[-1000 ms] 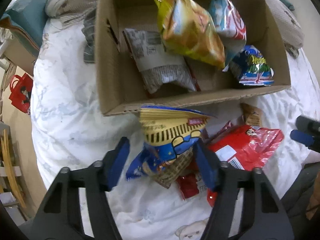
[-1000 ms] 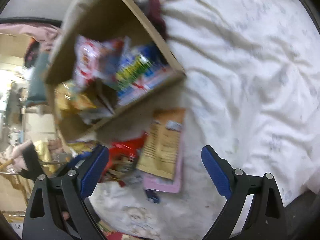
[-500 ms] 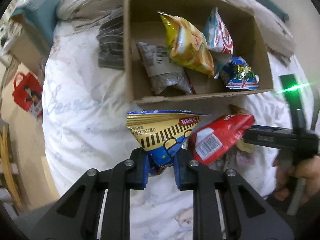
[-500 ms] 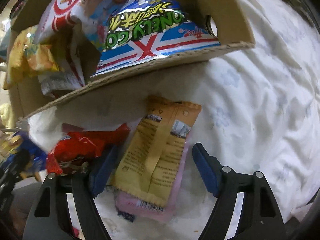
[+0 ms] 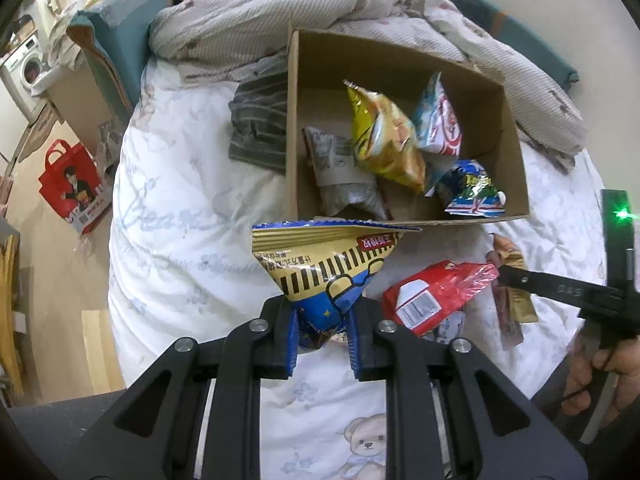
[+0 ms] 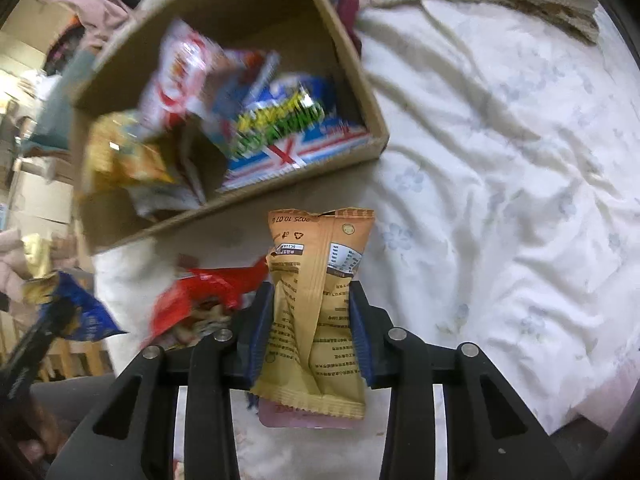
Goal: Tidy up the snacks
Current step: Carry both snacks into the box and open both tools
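Note:
A cardboard box (image 5: 292,120) on the bed holds several snack bags. My left gripper (image 5: 322,320) is shut on the bottom of a blue and gold snack bag (image 5: 320,256), which hangs above the white sheet just in front of the box. A red snack bag (image 5: 432,296) lies on the sheet to its right. In the right wrist view my right gripper (image 6: 312,320) has its jaws closing, and the blue pads press on a tan snack packet (image 6: 316,264). A pink packet (image 6: 304,420) shows under the tan one. The box (image 6: 360,92) is just beyond.
A grey striped cloth (image 5: 260,128) lies against the box's left wall, and a rumpled quilt (image 5: 360,8) is piled behind it. The bed's edge drops off at the left to a floor with a red tote bag (image 5: 72,188). A person's hand (image 5: 600,364) holds the right gripper.
The left jaws shut on the blue and gold bag and lifted it away from the sheet. The right jaws narrowed from wide open onto the tan packet.

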`<state>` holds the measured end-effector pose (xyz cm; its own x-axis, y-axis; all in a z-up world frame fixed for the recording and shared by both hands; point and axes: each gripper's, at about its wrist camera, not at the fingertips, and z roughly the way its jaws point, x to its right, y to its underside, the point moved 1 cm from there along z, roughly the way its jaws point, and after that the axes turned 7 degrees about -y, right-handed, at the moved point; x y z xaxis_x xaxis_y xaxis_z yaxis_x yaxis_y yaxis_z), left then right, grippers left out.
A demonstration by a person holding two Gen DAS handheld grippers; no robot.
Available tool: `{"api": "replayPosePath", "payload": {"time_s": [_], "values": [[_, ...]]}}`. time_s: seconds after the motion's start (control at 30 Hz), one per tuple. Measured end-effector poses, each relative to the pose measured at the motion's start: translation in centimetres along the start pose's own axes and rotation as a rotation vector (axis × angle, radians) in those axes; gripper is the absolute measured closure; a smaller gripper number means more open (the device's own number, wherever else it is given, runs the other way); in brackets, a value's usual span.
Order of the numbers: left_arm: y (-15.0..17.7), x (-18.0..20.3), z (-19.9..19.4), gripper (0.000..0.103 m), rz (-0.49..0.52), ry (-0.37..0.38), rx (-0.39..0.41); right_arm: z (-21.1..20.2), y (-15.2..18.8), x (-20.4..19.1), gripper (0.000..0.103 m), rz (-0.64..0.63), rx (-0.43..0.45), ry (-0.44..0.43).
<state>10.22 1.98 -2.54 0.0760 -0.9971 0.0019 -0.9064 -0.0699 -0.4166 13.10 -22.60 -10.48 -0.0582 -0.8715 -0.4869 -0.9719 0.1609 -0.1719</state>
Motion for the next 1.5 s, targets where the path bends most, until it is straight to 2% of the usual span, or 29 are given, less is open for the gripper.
{"api": "replayPosePath", "payload": {"time_s": [0.13,0.3,0.33,0.4,0.5,0.6,0.67,0.73,0.77,0.9,1.03,1.1,1.2,1.33,1.5], "values": [[0.0,-0.5,-0.8,0.087,-0.018,0.020,0.018,-2.2,1.3,-0.1,0.065,0.025,0.025,-0.075],[0.1,-1.3,-2.1,0.087,-0.065,0.047,0.055,-5.7,1.1,-1.4,0.065,0.013,0.137,-0.288],[0.1,-1.4,-2.3,0.087,-0.070,0.045,0.064,-6.1,1.0,-1.6,0.065,0.002,0.146,-0.297],[0.1,-1.4,-2.2,0.087,-0.074,0.039,0.065,-6.1,1.0,-1.6,0.065,-0.005,0.132,-0.259],[0.1,-1.3,-1.6,0.087,-0.078,0.038,0.045,-2.8,1.6,0.1,0.065,0.067,0.009,-0.179],[0.1,-1.2,-1.3,0.087,-0.084,0.045,0.034,0.0,1.4,2.0,0.059,0.142,-0.066,-0.143],[0.2,-0.9,-1.4,0.087,-0.079,0.050,0.036,0.6,1.3,2.4,0.057,0.167,-0.081,-0.138],[0.2,-0.8,-1.5,0.087,-0.072,0.049,0.042,0.4,1.0,2.3,0.060,0.138,-0.061,-0.087],[0.2,-0.8,-1.5,0.087,-0.068,0.047,0.045,0.4,0.9,2.1,0.065,0.121,-0.052,-0.067],[0.3,-0.9,-1.4,0.087,-0.076,0.053,0.033,0.5,0.9,2.4,0.068,0.130,-0.054,-0.038],[0.4,-0.9,-1.2,0.087,-0.086,0.067,0.021,-0.6,0.9,2.0,0.068,0.113,-0.013,-0.068],[0.3,-0.9,-1.5,0.087,-0.083,0.071,0.029,-2.1,0.9,1.4,0.069,0.095,0.022,-0.113],[-0.4,-1.1,-2.3,0.087,-0.086,0.083,0.046,-5.1,0.4,-0.5,0.069,0.000,0.099,-0.157],[-2.7,-0.9,-2.9,0.087,-0.088,0.099,0.065,-7.7,-1.2,-2.9,0.069,-0.087,0.156,-0.187],[-6.0,0.2,-3.0,0.087,-0.049,0.083,0.098,-7.7,-4.5,-4.4,0.069,-0.129,0.183,-0.191]]}}
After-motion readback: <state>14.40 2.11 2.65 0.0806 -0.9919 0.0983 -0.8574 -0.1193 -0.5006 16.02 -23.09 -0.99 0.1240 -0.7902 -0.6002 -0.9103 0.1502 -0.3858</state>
